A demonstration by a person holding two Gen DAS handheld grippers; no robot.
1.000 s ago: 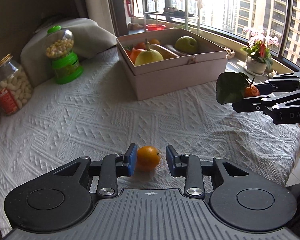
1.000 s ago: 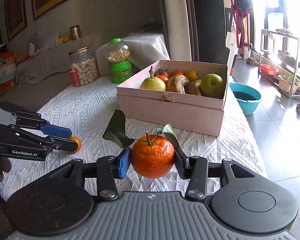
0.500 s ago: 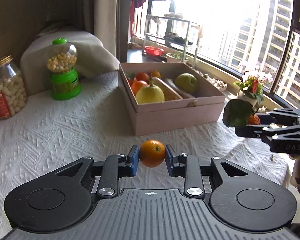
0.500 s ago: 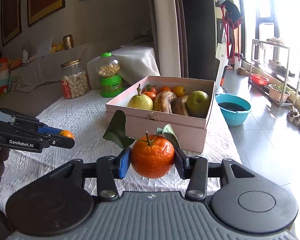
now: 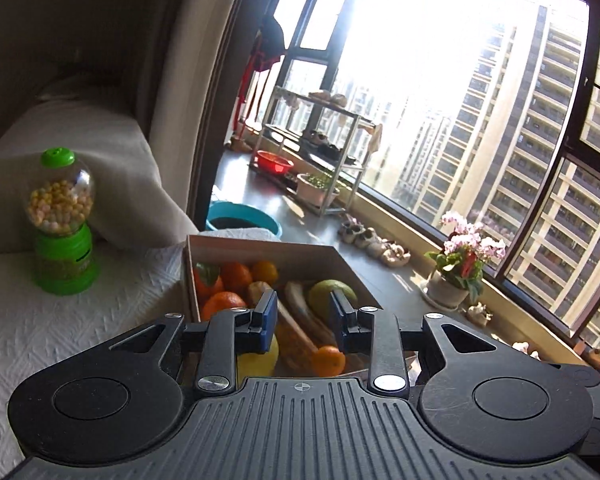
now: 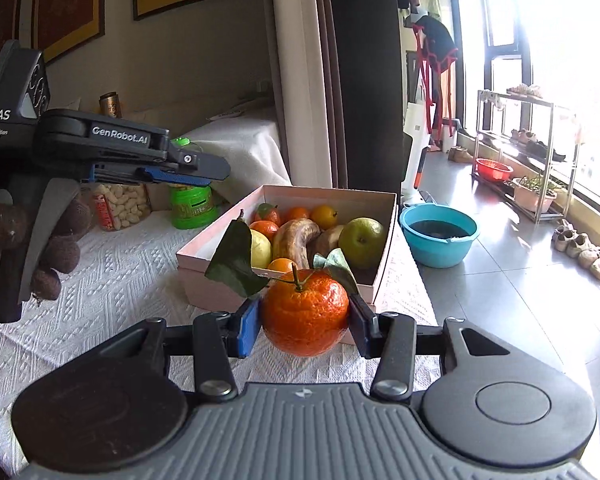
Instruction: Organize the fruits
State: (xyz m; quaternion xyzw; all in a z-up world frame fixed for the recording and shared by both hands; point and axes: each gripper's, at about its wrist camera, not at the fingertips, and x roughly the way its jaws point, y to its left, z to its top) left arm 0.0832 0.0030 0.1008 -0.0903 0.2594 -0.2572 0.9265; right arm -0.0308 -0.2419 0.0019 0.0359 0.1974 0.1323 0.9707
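My left gripper (image 5: pixel 304 316) hangs over the pink fruit box (image 5: pixel 260 246), open by a narrow gap with nothing between its blue pads. A small orange (image 5: pixel 329 360) lies below it in the box's near corner, beside a yellow pear (image 5: pixel 260 356) and a browned banana (image 5: pixel 296 332). In the right wrist view the same small orange (image 6: pixel 281 265) sits inside the box (image 6: pixel 204 280), and the left gripper (image 6: pixel 204 170) hovers up at the left. My right gripper (image 6: pixel 304 320) is shut on a leafy tangerine (image 6: pixel 304 312), held above the tablecloth in front of the box.
A green apple (image 6: pixel 362 238) and more oranges fill the box. A green candy dispenser (image 6: pixel 190 204) and a jar of white sweets (image 6: pixel 120 206) stand behind it. A blue basin (image 6: pixel 438 236) and a metal rack (image 6: pixel 528 152) are on the floor. A flower pot (image 5: pixel 460 272) sits by the window.
The left gripper closed on the small orange, lifted it off the cloth and carried it over the box; the orange now lies in the box, free of the pads. The right gripper rose slightly.
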